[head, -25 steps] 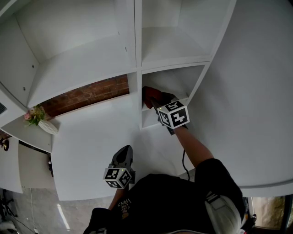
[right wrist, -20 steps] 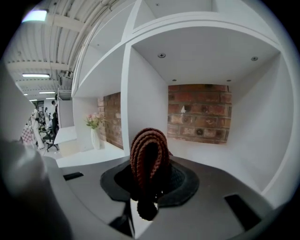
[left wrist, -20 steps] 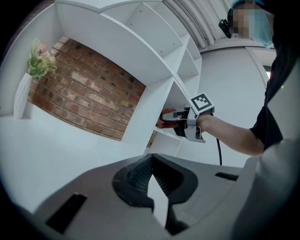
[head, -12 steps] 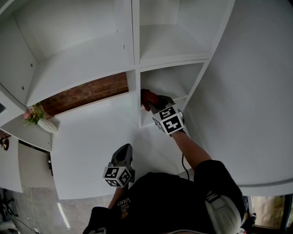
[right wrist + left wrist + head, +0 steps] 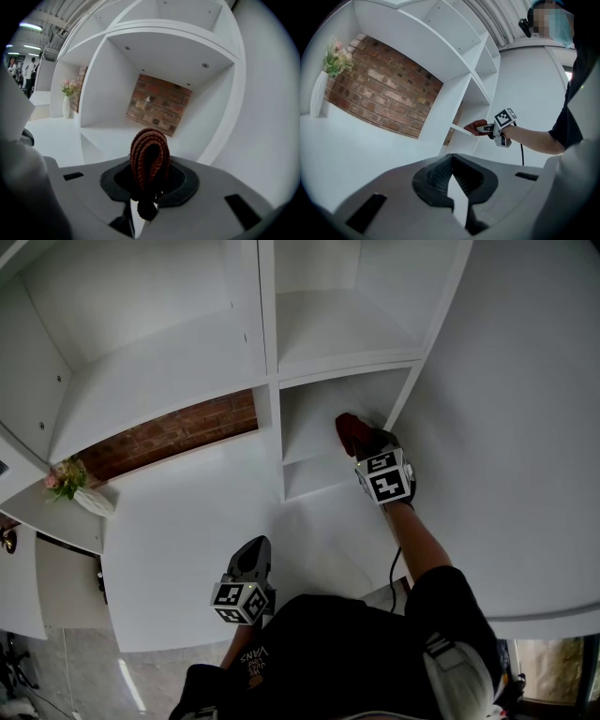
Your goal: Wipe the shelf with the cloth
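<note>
A folded dark red cloth [image 5: 350, 431] rests against the right part of a white shelf board [image 5: 309, 439] inside a lower cubby of the white shelf unit. My right gripper [image 5: 362, 443] is shut on the cloth [image 5: 149, 154], which stands folded between its jaws [image 5: 150, 190] above the shelf board [image 5: 108, 136]. The left gripper view also catches the cloth [image 5: 475, 126] at the board's edge, with the right gripper [image 5: 488, 127] behind it. My left gripper [image 5: 254, 554] hangs low in front of the unit, shut with nothing in it [image 5: 451, 161].
A brick wall [image 5: 178, 432] shows through the shelf's open backs. A white vase of flowers [image 5: 73, 486] stands on the lower left ledge. A black cable [image 5: 394, 568] trails from the right gripper. People stand far off at the left [image 5: 21, 70].
My right gripper has carried the cloth along the shelf board from the cubby's left side to its right side. The left gripper has stayed put.
</note>
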A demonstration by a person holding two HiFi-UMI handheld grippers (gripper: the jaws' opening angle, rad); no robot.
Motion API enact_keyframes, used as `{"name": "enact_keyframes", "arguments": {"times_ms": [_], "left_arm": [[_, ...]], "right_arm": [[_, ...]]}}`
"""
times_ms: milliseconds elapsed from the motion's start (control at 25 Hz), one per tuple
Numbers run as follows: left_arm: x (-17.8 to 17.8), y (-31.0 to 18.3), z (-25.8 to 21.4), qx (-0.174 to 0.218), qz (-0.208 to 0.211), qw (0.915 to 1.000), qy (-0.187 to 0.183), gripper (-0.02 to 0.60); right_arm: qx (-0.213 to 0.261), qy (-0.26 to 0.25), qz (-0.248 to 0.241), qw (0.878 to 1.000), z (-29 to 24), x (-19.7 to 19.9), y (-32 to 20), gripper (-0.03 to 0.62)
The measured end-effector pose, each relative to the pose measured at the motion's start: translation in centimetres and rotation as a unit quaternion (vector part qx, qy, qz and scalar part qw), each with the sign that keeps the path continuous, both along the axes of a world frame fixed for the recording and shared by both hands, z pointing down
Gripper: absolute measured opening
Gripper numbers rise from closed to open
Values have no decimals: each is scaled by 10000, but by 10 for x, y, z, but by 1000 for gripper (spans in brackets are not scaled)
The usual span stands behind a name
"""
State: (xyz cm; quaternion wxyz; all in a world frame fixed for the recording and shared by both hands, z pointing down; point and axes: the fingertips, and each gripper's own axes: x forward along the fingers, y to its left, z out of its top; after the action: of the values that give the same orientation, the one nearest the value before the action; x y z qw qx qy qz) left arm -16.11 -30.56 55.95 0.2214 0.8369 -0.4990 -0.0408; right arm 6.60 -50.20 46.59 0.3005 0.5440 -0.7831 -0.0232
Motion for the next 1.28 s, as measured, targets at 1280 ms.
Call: {"name": "enact_keyframes", "arguments": {"times_ms": [1280], "left_arm": [[41, 50, -36, 352, -798, 9952, -437, 8]], "right_arm": [[474, -1158, -341, 9916, 1, 71, 136, 89]]}}
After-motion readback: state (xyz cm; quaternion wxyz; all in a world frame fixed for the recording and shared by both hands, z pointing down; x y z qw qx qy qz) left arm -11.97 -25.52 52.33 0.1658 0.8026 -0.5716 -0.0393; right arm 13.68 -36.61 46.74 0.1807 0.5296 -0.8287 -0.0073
